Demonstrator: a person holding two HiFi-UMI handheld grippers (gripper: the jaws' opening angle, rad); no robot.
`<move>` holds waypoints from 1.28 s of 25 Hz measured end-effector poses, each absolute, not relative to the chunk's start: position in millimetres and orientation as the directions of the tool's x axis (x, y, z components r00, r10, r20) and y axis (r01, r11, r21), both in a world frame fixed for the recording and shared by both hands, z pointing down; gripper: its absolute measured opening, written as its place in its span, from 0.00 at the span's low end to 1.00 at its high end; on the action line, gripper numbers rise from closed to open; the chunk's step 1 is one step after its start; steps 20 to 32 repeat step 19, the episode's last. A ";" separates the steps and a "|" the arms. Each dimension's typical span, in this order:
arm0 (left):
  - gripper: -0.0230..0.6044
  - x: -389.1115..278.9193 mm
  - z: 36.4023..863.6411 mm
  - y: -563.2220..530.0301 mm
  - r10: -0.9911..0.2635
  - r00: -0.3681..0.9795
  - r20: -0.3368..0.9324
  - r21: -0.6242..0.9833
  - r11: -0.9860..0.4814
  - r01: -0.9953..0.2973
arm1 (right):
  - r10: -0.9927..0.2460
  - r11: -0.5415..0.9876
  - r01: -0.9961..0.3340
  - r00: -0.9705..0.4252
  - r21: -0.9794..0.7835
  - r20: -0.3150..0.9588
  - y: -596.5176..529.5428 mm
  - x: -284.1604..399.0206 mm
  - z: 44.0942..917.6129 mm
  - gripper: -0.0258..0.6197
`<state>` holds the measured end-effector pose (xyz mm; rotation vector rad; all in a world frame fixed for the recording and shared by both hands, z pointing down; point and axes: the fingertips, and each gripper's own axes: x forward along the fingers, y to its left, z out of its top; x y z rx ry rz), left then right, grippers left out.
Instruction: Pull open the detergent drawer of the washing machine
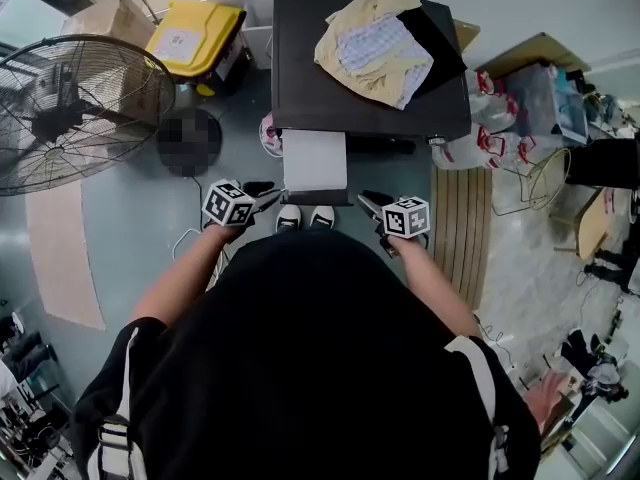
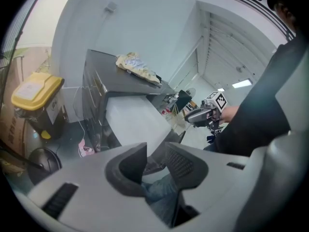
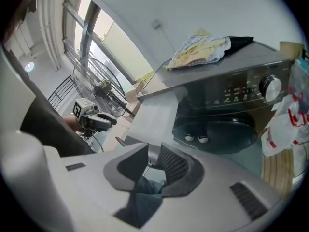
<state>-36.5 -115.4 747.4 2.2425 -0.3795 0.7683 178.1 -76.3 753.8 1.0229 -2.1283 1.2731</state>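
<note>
the white detergent drawer [image 1: 315,163] juts out, open, from the front of the washing machine [image 1: 300,78]. it lies between the left gripper [image 1: 265,195] and the right gripper [image 1: 368,202], both clear of it with jaws slightly apart on nothing. crumpled clothes [image 1: 385,43] lie on the machine's top. a floor fan [image 1: 75,108] and a yellow-lidded bin [image 1: 195,36] stand to its left, plastic bags [image 1: 485,143] to its right.
</note>
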 end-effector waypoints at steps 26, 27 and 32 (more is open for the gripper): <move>0.21 -22.7 677.2 -155.6 -0.169 0.849 0.501 0.549 -0.696 -0.463 | -0.551 0.316 -0.828 -0.558 -0.463 0.621 -122.6 192.7 684.3 0.16; 0.21 -22.7 677.2 -155.6 -0.169 0.849 0.501 0.549 -0.696 -0.463 | -0.551 0.316 -0.828 -0.558 -0.463 0.621 -122.6 192.7 684.3 0.16; 0.21 -22.7 677.2 -155.6 -0.169 0.849 0.501 0.549 -0.696 -0.463 | -0.551 0.316 -0.828 -0.558 -0.463 0.621 -122.6 192.7 684.3 0.16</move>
